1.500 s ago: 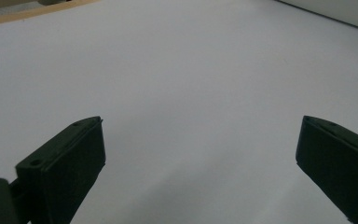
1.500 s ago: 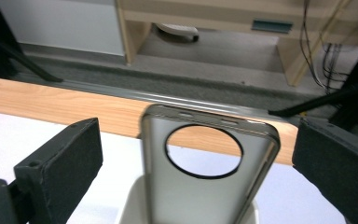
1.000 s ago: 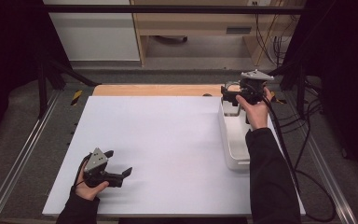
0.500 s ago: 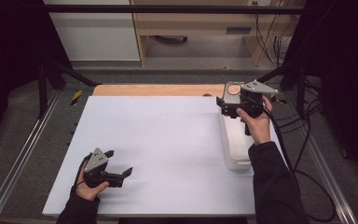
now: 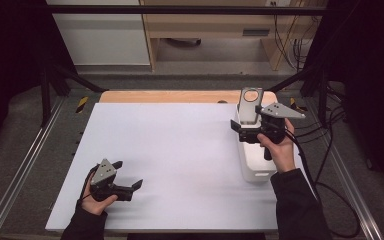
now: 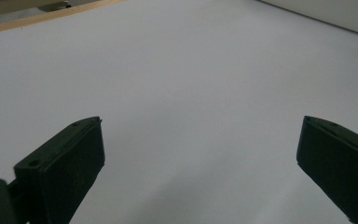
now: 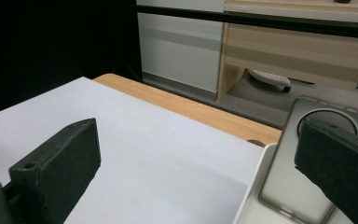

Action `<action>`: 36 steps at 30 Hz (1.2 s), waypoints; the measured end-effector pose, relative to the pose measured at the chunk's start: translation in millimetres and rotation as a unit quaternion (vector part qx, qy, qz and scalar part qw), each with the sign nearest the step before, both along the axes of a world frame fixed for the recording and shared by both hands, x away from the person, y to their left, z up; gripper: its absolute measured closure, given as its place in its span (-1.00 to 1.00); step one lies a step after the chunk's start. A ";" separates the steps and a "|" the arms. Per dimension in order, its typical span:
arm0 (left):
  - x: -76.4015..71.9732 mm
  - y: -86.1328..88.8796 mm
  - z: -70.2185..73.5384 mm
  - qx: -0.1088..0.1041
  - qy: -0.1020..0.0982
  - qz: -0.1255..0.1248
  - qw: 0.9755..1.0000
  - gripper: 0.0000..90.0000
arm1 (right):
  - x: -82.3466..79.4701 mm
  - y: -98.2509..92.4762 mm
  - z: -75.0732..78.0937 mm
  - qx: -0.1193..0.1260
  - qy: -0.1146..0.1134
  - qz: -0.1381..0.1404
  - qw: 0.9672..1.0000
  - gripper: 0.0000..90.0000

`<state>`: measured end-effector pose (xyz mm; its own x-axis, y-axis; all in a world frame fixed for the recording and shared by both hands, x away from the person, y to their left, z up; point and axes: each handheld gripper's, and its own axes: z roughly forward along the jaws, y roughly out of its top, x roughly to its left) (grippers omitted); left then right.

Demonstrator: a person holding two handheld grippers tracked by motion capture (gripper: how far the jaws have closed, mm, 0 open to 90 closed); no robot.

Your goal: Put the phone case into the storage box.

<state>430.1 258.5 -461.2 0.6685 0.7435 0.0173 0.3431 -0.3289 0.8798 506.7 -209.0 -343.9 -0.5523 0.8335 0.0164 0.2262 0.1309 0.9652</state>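
Surface: 1 white board [image 5: 180, 165] covers your table, with a strip of light wood [image 5: 180, 96] showing along its far edge. Grey floor and 2 metal rails [image 5: 20, 175] flank the table.

Room: beyond the far edge stand 1 white cabinet [image 5: 100, 32] and 1 open wooden shelf unit [image 5: 215, 30]; cables [image 5: 287, 30] hang at the far right. Your right gripper view brings that cabinet and shelf closer and shows a pale rounded object [image 7: 270, 79] lying under the shelf, too blurred to name.

Container: 1 long white tray [image 5: 254, 167] lies on the right side of the board, lengthwise away from you. At its far end 1 flat grey metal plate with a round hole [image 5: 250, 104] stands upright, its foot in the tray.

Tools: your left gripper [image 5: 130, 176] rests low at the near left of the board, jaws spread wide with bare board between them, as your left gripper view [image 6: 200, 154] confirms. Your right gripper [image 5: 244, 129] hovers over the tray's far end, jaws apart and holding nothing [image 7: 200, 158]; the plate stands just behind the right-hand jaw in that view, contact unclear.
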 end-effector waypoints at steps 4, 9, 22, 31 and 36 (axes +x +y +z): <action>-0.4 0.0 0.7 0.000 -0.002 0.000 1.000 -0.99 | -10.4 -0.8 -7.1 0.003 0.001 0.013 1.000 -0.99; -0.9 -0.2 1.2 -0.001 -0.003 -0.001 1.000 -0.99 | -22.4 -4.1 -15.9 0.007 0.002 0.028 1.000 -0.99; -1.7 -1.1 1.8 -0.003 -0.007 -0.003 1.000 -0.99 | -48.5 -25.6 -36.1 0.012 0.006 0.045 0.999 -0.99; -2.1 -1.1 2.3 -0.004 -0.008 -0.003 1.000 -0.99 | -63.3 -40.3 -50.5 0.014 0.010 0.054 0.998 -0.99; -2.1 -1.1 2.3 -0.005 -0.008 -0.002 1.000 -0.99 | -69.3 -48.1 -60.5 0.005 0.015 0.058 0.998 -0.99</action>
<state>428.0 257.5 -458.9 0.6712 0.7409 0.0216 0.3272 -0.3223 0.8883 437.4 -257.1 -404.4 -0.6435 0.7642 0.0431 0.2391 0.1472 0.9598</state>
